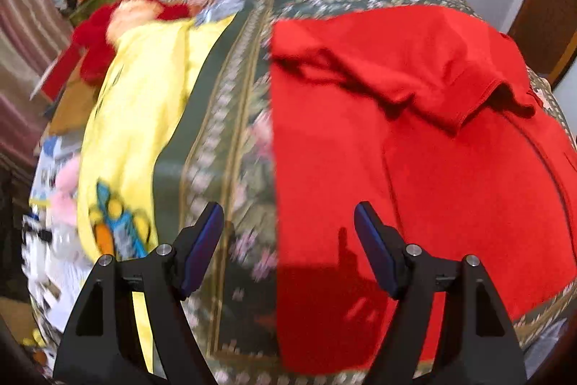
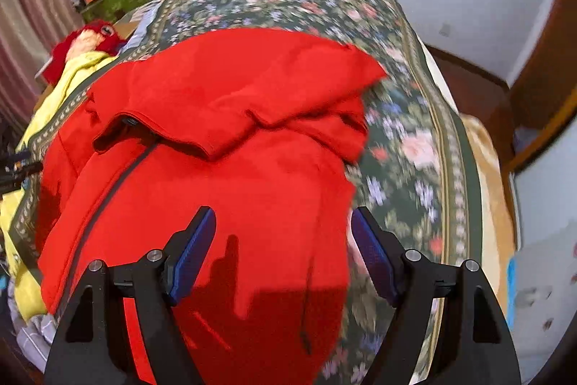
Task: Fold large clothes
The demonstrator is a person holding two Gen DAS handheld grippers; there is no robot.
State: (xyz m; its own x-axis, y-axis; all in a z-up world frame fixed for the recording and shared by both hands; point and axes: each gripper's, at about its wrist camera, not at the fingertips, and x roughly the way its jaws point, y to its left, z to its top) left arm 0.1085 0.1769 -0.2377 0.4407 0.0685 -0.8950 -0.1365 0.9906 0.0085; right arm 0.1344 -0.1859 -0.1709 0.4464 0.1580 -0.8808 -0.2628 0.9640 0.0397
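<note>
A: Where's the red jacket (image 1: 414, 139)?
B: Spread on the floral bed (image 2: 414, 139), far part folded over.
A: And the grippers?
B: Left gripper (image 1: 288, 226) and right gripper (image 2: 283, 226), fingers released, probably lining up on its side edges.

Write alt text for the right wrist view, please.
A red garment, its upper part folded down over itself, lies on a floral bedspread. The open right gripper hovers over its near end, holding nothing. A yellow cloth lies at the far left.
</note>
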